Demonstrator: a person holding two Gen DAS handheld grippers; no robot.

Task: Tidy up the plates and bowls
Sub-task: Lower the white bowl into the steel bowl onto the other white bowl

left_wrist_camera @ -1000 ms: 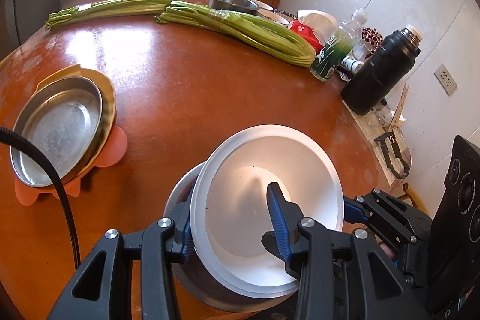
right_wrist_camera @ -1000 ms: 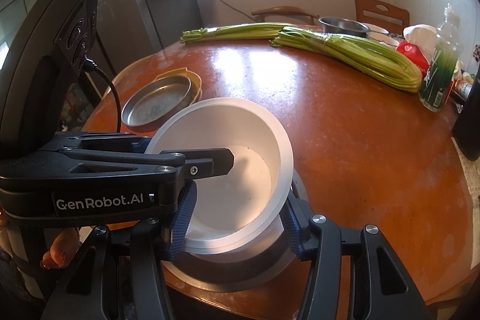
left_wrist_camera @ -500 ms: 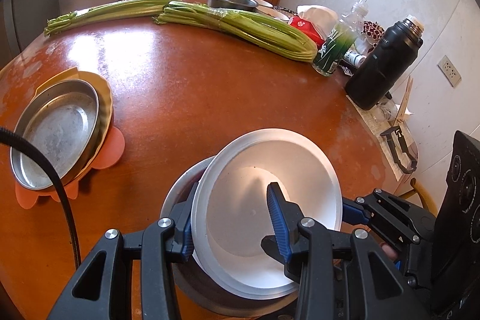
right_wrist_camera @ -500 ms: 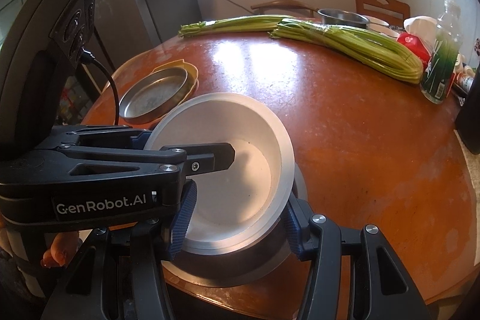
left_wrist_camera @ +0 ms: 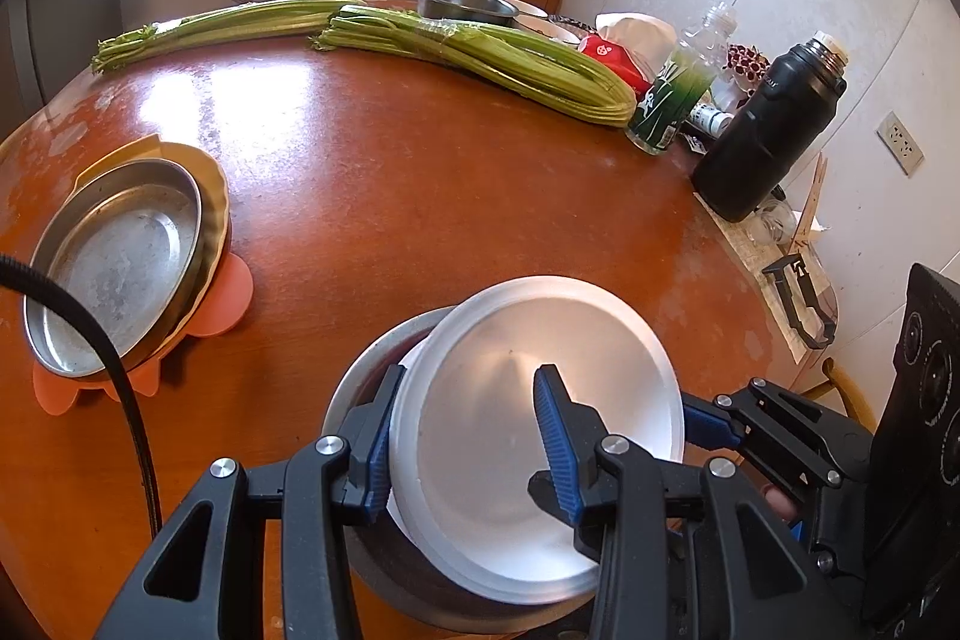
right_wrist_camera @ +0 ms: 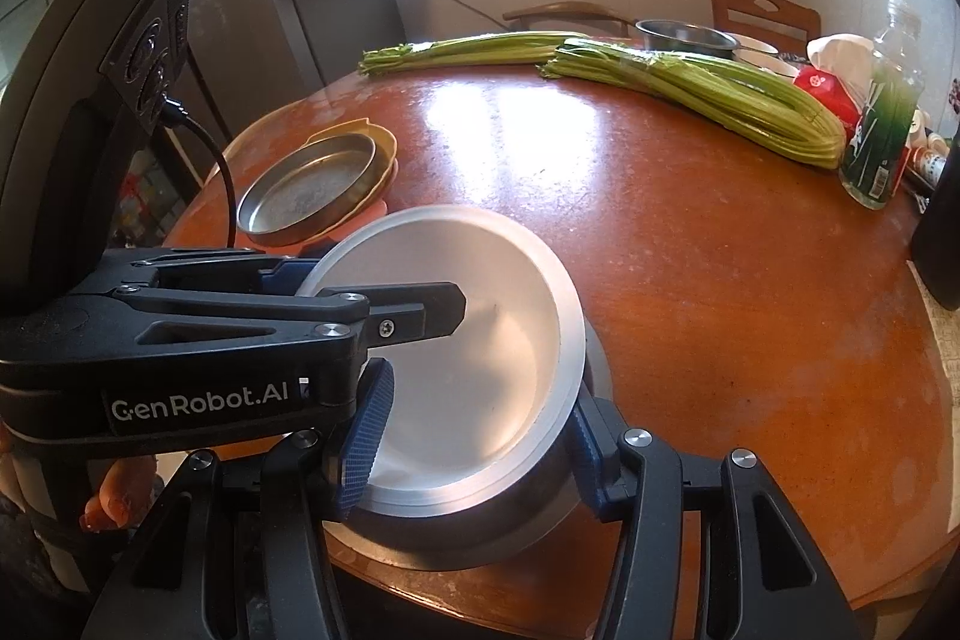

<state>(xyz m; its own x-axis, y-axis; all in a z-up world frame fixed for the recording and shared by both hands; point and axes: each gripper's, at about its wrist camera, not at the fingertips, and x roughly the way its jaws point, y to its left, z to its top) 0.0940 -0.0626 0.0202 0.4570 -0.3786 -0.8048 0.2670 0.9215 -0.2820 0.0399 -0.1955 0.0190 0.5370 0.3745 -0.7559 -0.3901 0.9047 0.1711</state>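
both tools clamp the white bowl (left_wrist_camera: 540, 436): left gripper (left_wrist_camera: 462, 436) on its left rim, right gripper (right_wrist_camera: 474, 436) on the opposite rim, holding it tilted in the steel bowl (left_wrist_camera: 360, 388), likely for nesting, near the metal plate (left_wrist_camera: 114, 256)

we read "genrobot.ai" in white letters on the side of the black plastic left gripper (right_wrist_camera: 414, 316), seen from the right wrist. the tall black insulated flask (left_wrist_camera: 768, 130) carries a small pale mark near its neck, too small for us to read. the green label on the clear plastic bottle (right_wrist_camera: 879, 124) shows white marks we cannot make out.
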